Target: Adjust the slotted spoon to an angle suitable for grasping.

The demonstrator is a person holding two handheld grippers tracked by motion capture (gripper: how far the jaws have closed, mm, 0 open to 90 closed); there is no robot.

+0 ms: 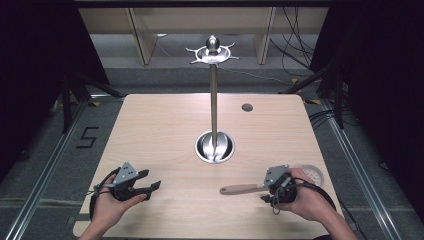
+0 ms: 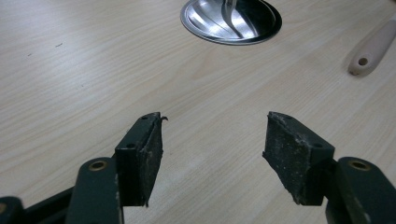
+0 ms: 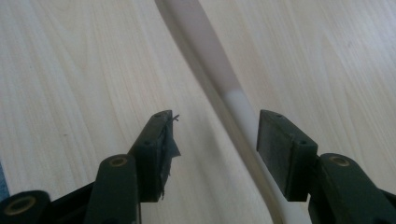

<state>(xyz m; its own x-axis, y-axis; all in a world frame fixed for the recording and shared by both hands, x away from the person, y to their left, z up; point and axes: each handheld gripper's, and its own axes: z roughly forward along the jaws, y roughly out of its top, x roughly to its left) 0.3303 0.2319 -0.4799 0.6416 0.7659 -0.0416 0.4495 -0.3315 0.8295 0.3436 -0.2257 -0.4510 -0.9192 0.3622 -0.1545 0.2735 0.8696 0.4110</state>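
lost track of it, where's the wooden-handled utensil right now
In the high view the utensil lies flat near the table's front right, between the open jaws of the right gripper.

The bench point(image 1: 165, 125) is pale wood-grain laminate with a smooth, faintly satin face, and the stand point(image 1: 214, 100) on it is polished metal whose round base point(image 2: 231, 21) shines like a mirror. The utensil handle point(image 1: 242, 189) looks like light, matt wood with a paler, smooth neck point(image 3: 238, 100). Both the left claw point(image 2: 212, 158) and the right claw point(image 3: 212, 154) are dark matt plastic or metal, their pads point(image 2: 292, 158) black, rough and frayed at the edges.
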